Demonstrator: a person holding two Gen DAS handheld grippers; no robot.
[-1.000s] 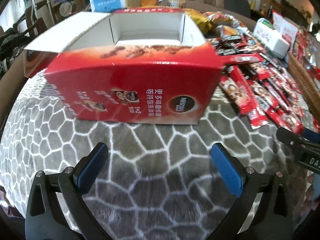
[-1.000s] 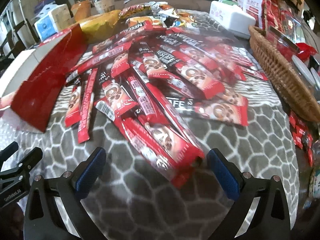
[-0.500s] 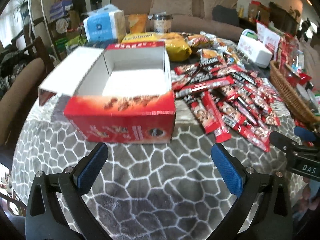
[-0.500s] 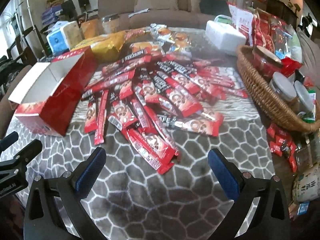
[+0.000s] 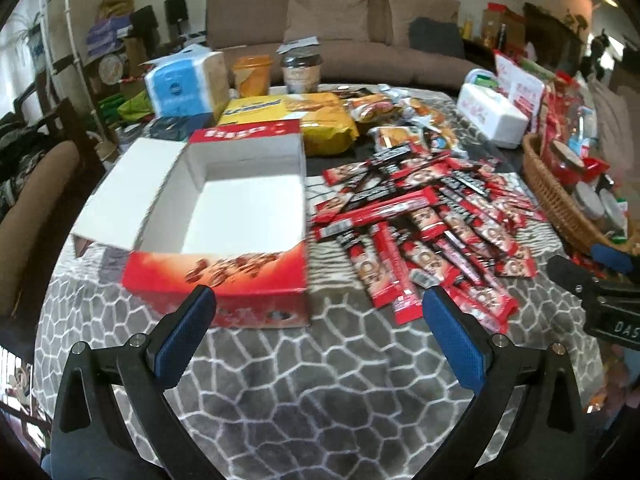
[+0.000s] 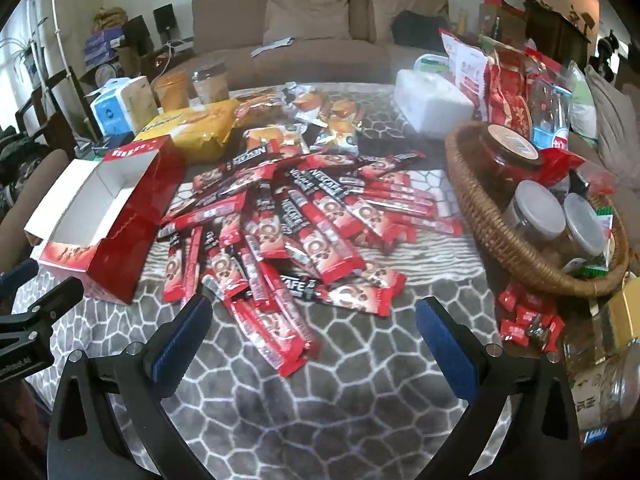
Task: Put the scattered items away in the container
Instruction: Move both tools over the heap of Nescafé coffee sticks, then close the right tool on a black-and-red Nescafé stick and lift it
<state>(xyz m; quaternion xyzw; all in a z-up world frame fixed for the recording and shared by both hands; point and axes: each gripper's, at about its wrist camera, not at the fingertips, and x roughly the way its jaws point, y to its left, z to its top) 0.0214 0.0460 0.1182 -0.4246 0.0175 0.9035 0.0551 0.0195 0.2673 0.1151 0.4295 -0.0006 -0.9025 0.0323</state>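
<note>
An open red cardboard box (image 5: 224, 272) (image 6: 120, 236) with a white, empty inside sits left of centre on the grey patterned table cover. To its right lies a heap of several red coffee stick sachets (image 5: 424, 224) (image 6: 296, 224). My left gripper (image 5: 316, 336) hangs open over bare cover, just in front of the box. My right gripper (image 6: 312, 340) is open too, held above the near edge of the sachet heap. Nothing is between either pair of blue-padded fingers.
A wicker basket (image 6: 480, 208) (image 5: 552, 196) with jars stands at the right. Yellow snack bags (image 6: 200, 128), a white tissue box (image 6: 432, 100), a blue pack (image 5: 180, 88) and cups sit behind. Small red candies (image 6: 528, 320) lie at the right front. A sofa (image 5: 340, 32) stands beyond.
Both grippers have risen and pulled back from the table. The box and the sachets now look smaller and farther, and the box's empty inside has come into view. Both stayed open.
</note>
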